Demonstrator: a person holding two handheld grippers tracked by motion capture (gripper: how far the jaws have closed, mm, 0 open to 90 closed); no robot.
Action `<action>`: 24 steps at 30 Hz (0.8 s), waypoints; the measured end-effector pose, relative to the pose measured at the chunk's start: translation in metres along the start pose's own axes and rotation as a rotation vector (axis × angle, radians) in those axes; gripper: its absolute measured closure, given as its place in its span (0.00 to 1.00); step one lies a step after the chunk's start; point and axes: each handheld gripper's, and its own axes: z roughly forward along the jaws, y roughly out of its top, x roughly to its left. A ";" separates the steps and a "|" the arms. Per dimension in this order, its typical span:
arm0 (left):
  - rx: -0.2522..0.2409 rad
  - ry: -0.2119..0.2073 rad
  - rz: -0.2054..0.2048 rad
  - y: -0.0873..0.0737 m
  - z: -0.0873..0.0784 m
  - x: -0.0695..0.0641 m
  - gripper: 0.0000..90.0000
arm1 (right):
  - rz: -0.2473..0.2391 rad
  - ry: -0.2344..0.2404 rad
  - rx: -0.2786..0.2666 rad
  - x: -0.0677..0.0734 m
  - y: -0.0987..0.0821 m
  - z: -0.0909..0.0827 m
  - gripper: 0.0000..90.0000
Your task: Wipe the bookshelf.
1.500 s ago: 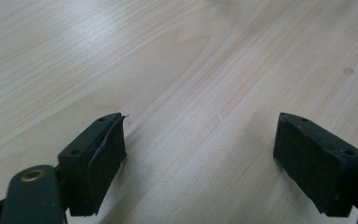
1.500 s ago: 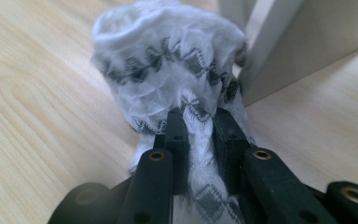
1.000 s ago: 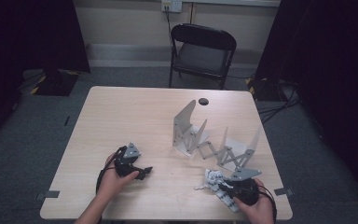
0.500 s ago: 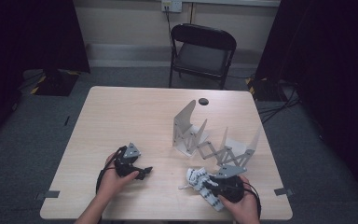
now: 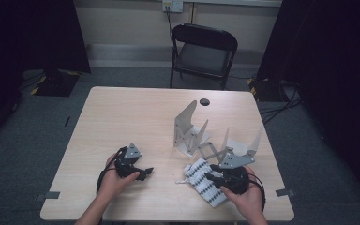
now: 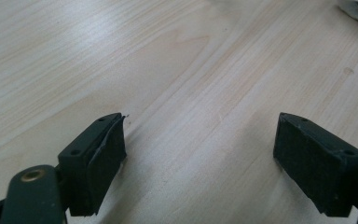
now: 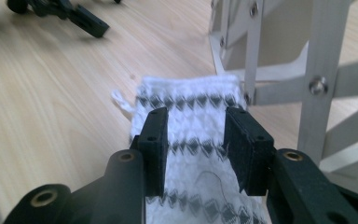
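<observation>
Right gripper (image 5: 209, 177) sits over the knitted cloth (image 5: 205, 180) near the table's (image 5: 136, 112) front edge in the high view, just in front of the folding metal rack (image 5: 201, 136); its jaws have just been opening, and the cloth lies flat under them, let go rather than pinched. Left gripper (image 5: 145, 172) rests well apart on bare wood, probably parked until a second hold is needed.

From the left gripper view, its jaws stand wide apart with nothing between them, above pale, smooth wood grain.

In the right gripper view, the two black pads (image 7: 154, 140) frame the cloth (image 7: 191, 121) with a gap on either side. That cloth is a soft, nubbly white knit crossed by rows of dark diamonds, a loose thread at one corner. Beside it rise the rack's (image 7: 317, 70) flat riveted aluminium bars, a scissor lattice that looks meant for hanging the cloth.
</observation>
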 end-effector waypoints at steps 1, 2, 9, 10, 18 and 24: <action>0.002 0.000 0.000 0.000 0.000 0.000 0.18 | 0.008 -0.002 0.002 -0.001 -0.004 0.003 0.68; 0.001 0.000 0.000 0.000 0.000 0.000 0.18 | 0.012 -0.009 0.006 -0.002 -0.006 0.004 0.69; 0.002 0.000 0.000 0.000 0.000 0.000 0.18 | 0.047 -0.043 0.069 -0.013 -0.030 0.020 0.70; 0.001 -0.001 0.000 0.000 0.000 0.000 0.18 | 0.051 -0.036 0.076 -0.012 -0.033 0.023 0.70; 0.000 0.000 0.000 0.000 0.000 0.000 0.18 | 0.019 0.015 0.086 0.008 -0.033 0.036 0.71; 0.001 -0.001 0.000 0.000 0.000 0.000 0.18 | 0.006 0.054 0.069 0.019 -0.021 0.036 0.69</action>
